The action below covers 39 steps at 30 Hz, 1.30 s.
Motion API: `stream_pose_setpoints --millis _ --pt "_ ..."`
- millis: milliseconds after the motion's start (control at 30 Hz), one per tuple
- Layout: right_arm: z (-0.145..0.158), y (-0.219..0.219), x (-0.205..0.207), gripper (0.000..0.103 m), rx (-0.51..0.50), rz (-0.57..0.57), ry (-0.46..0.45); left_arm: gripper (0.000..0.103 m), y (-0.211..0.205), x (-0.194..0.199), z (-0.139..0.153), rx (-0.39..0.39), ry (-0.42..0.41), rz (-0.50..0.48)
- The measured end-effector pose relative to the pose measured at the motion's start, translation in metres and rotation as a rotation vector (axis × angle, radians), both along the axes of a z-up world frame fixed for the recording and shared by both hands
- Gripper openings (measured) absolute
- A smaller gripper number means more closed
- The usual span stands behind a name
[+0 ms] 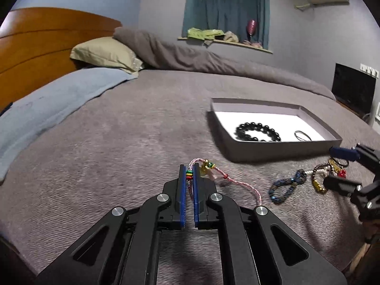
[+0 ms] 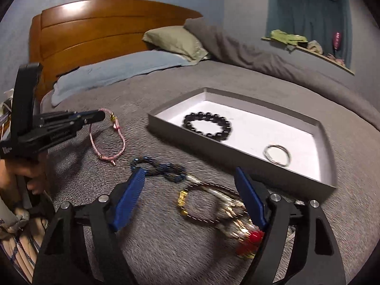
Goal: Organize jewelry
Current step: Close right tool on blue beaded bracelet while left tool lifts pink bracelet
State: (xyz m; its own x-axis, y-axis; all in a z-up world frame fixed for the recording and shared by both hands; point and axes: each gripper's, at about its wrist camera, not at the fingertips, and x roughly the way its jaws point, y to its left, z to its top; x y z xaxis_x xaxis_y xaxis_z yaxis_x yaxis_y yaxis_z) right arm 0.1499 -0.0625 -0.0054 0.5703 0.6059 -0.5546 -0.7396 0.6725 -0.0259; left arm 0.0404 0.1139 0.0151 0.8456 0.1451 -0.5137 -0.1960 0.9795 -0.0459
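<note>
The step in hand looks like moving loose jewelry from the grey ribbed bedspread (image 1: 118,142) into the shallow grey cardboard box with a white floor (image 1: 280,152), which is sitting in the right middle of the left wrist view. Two pieces are already lying inside it: a black round-bead bracelet (image 1: 257,132) and a thin silver metal ring (image 2: 277,154), well apart from each other.

The left gripper (image 1: 189,169) is pinching a pink braided cord bracelet with small coloured beads and a gold knot (image 1: 237,181). Its blue pads are standing almost together, with the cord and beads clamped between them near the tips, while the free loop is trailing to the right over the bedspread. In the right wrist view that loop is hanging from the gripper tip at the left edge of the frame and seems to be resting on the cloth.

The right gripper (image 2: 190,178) is spread wide and holding nothing. It is hovering over a dark brown and gold beaded bracelet (image 2: 201,204), with a red-beaded gold piece (image 2: 251,237) blurred just beside its right finger. A blue and black beaded strand (image 2: 163,168) is lying just beyond its left fingertip.

Next, the pink bracelet probably needs lifting clear and carrying rightward over the near wall of the box before release.
</note>
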Motion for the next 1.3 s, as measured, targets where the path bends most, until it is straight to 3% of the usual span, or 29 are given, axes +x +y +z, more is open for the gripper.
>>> stream_pose_setpoints --millis 433,633,667,733,1033,1067,1300 --pt "-0.025 0.054 0.001 0.077 -0.213 0.074 -0.035 0.006 0.02 -0.011 0.004 -0.03 -0.022 0.046" --pt "-0.028 0.062 0.003 0.043 -0.238 0.107 -0.031 0.006 0.023 -0.014 0.005 -0.038 -0.029 0.047" --pt "-0.026 0.061 0.003 0.027 -0.232 0.104 -0.037 0.006 0.023 -0.014 0.006 -0.038 -0.031 0.048" --pt "-0.022 0.058 0.004 0.015 -0.206 0.1 -0.037 0.006 0.022 -0.014 0.007 -0.041 -0.039 0.047" --pt "0.012 0.031 0.008 0.014 0.015 0.103 -0.012 0.006 0.01 -0.003 0.021 -0.053 -0.097 0.014" --pt "0.017 0.027 0.009 0.0 0.039 0.102 -0.01 0.006 0.007 -0.001 0.024 -0.054 -0.108 0.005" --pt "0.037 -0.003 0.026 0.0 0.135 0.035 0.008 0.006 -0.005 0.016 0.04 -0.064 -0.165 -0.033"
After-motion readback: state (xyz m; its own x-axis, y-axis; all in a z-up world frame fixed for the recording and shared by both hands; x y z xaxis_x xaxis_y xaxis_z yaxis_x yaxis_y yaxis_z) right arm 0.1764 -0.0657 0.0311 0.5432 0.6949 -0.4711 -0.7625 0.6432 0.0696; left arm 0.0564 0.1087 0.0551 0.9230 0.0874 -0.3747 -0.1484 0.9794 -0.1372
